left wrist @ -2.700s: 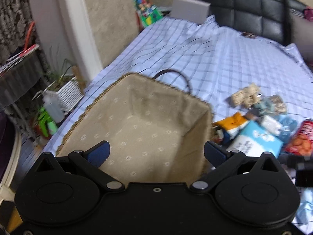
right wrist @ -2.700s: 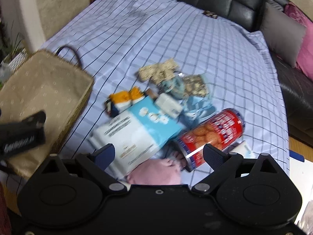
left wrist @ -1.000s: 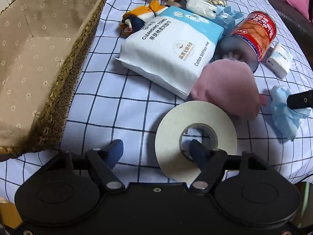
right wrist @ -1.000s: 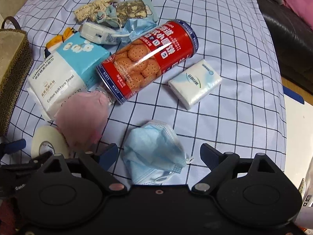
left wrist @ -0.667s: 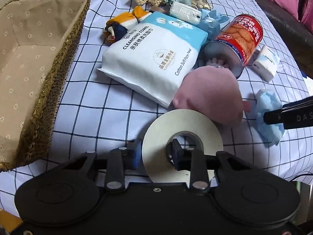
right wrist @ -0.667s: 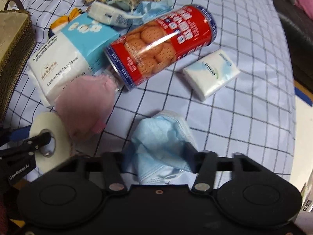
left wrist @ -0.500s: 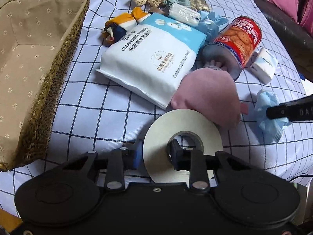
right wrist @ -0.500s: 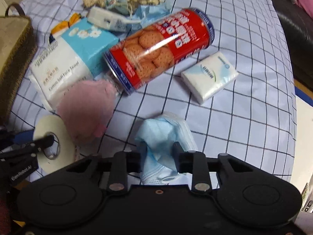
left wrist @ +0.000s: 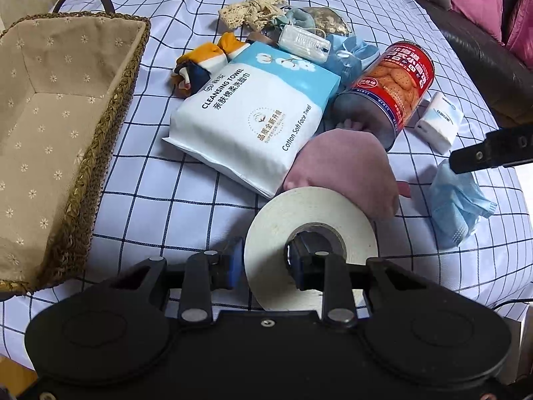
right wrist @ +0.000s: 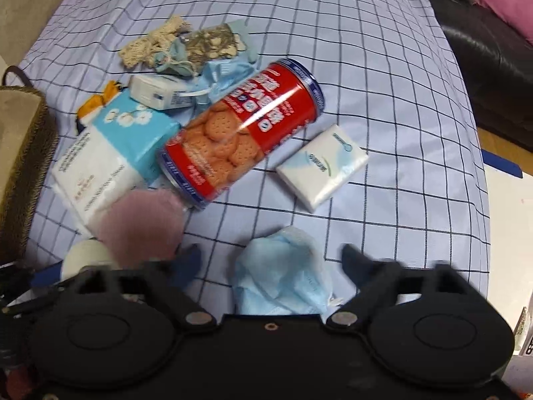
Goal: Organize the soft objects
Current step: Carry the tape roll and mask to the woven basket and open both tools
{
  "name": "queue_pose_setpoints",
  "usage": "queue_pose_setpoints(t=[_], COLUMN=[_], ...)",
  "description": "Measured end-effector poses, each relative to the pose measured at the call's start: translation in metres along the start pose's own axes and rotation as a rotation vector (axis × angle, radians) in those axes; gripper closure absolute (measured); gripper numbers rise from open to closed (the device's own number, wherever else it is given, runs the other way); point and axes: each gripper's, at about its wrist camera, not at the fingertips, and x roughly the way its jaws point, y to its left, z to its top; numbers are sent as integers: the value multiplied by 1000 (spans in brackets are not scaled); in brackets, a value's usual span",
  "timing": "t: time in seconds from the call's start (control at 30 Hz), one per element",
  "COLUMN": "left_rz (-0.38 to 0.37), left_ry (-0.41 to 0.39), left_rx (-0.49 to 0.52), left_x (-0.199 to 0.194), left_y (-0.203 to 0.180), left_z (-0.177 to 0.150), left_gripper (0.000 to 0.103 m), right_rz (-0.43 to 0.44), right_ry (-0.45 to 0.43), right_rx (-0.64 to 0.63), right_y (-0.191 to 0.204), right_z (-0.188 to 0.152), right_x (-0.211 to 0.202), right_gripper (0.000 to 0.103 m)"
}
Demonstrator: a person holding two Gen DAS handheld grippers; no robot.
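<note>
My left gripper (left wrist: 266, 261) is shut on a white tape roll (left wrist: 311, 220), one finger outside its rim and one in its core, just above the checked bedsheet. A lined wicker basket (left wrist: 110, 113) stands to its left. My right gripper (right wrist: 269, 263) is open, with a crumpled blue face mask (right wrist: 283, 280) lying between its fingers. The mask also shows in the left wrist view (left wrist: 456, 206). A pink soft cloth (left wrist: 343, 163) lies beside the roll.
On the sheet lie a cleansing towel pack (left wrist: 253, 116), a red biscuit tin (right wrist: 243, 130), a tissue pack (right wrist: 323, 163), an orange and navy cloth (left wrist: 203, 63), lace (left wrist: 253, 10) and more blue masks (left wrist: 349, 56). A black sofa (right wrist: 493, 56) borders the right.
My right gripper has opened from around the blue mask, which lies loose between its fingers. My left gripper stays shut on the tape roll and has lifted it slightly.
</note>
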Motion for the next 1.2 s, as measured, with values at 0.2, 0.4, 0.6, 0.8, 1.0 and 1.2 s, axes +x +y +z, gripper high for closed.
queue_pose_setpoints(t=[0.2,0.4,0.6,0.8,1.0,1.2], left_rz=[2,-33,-23,-19,143,286], left_ry=[-7,-33,-127,-229,-377,-418], left_rx=[14,13,15,-87,-243,-387], left_x=[-4,-22,-50,-81,-110,-120], left_y=[-3,-4,-4,24,73,120], left_z=[-2,0,9,31,44,39], left_gripper=[74,74,74,74,74,74], right_rz=[-44,-14,-10,40,147,260], right_ry=[90,148,58,-84,-185,-257], right_rx=[1,-3,15,5,-57,-144], right_y=[-2,6,11,38,100,176], right_z=[-4,-7,8,33,59,71], right_x=[33,39,10,-35,-67,-91], right_gripper=[8,54,57,57,56,56])
